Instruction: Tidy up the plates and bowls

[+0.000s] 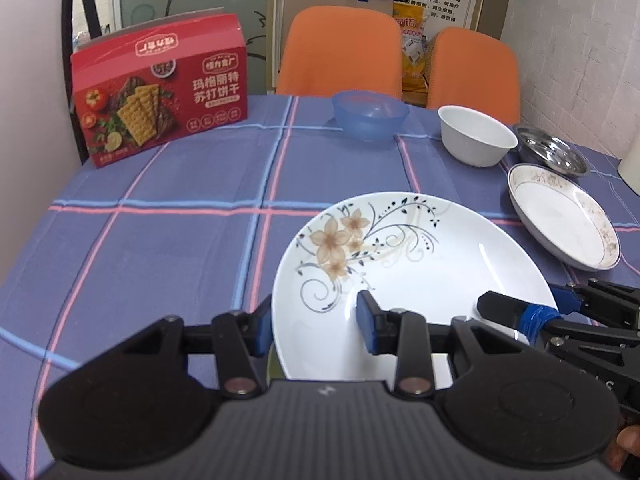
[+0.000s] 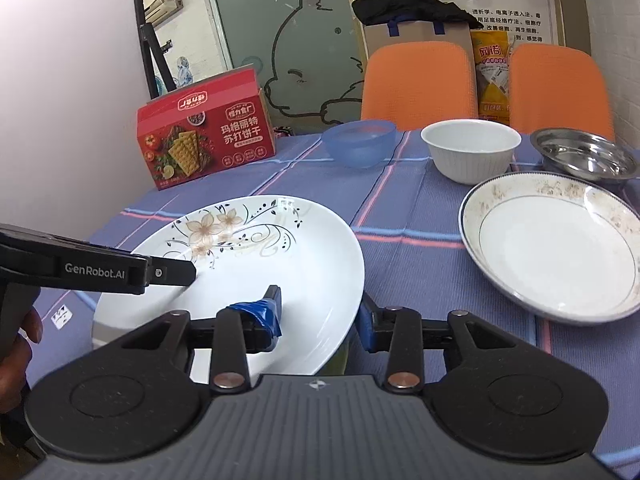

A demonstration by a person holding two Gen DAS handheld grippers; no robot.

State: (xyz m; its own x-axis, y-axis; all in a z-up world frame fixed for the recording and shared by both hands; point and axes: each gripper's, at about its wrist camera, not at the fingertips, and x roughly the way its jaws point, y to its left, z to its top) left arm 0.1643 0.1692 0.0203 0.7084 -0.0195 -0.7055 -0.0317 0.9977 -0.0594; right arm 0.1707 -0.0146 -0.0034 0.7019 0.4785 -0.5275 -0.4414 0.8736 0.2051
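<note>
A large white plate with brown flowers (image 1: 416, 276) (image 2: 256, 264) sits near the table's front. My left gripper (image 1: 316, 320) is open and straddles its left rim, one finger inside, one outside. My right gripper (image 2: 320, 316) is open and straddles its right rim the same way. A smaller gold-patterned plate (image 1: 560, 220) (image 2: 556, 240) lies to the right. Behind stand a blue bowl (image 1: 370, 114) (image 2: 360, 140), a white bowl (image 1: 476, 134) (image 2: 470, 148) and a steel bowl (image 1: 550, 150) (image 2: 584, 154).
A red cracker box (image 1: 160, 88) (image 2: 206, 128) stands at the back left on the blue plaid tablecloth (image 1: 160, 240). Two orange chairs (image 1: 340, 48) (image 2: 416, 80) stand behind the table. A pale object (image 1: 630, 164) is at the right edge.
</note>
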